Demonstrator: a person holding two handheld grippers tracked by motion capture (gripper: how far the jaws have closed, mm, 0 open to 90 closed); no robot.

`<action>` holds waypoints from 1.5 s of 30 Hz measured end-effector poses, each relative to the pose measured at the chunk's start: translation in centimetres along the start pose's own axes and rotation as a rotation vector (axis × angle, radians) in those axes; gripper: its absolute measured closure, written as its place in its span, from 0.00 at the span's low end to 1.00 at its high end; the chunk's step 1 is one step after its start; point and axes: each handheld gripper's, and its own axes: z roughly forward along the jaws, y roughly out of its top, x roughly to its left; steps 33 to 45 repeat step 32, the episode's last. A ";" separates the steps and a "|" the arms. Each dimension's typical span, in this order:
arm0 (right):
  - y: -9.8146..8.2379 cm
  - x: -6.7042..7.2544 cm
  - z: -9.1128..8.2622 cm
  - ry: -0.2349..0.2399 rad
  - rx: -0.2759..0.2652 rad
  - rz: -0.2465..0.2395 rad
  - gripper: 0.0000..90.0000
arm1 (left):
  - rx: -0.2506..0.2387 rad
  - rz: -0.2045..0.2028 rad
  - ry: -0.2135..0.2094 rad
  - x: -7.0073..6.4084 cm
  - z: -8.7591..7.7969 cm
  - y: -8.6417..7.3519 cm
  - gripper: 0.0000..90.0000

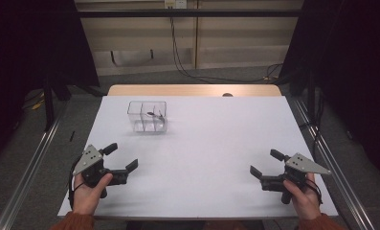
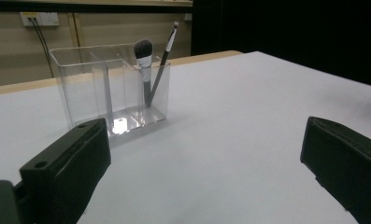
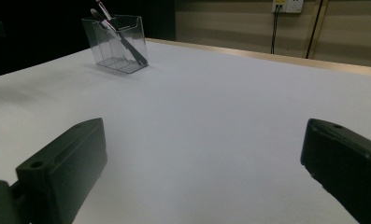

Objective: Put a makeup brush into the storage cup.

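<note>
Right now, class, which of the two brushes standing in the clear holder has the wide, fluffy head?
The shorter brush in the clear holder: its head is broad, dark and rounded. The thin brush leaning beside it stands taller, with a narrow tip.

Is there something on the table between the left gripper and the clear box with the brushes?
Nothing visible. Bare white table lies between the open left gripper and the clear box. The two brushes stand inside the box, in its end compartment.
</note>
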 end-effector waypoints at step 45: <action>-0.2 0.0 0.0 -0.012 -0.004 -0.010 0.00 | 0.041 -0.004 0.012 -0.2 -1.7 -1.6 0.03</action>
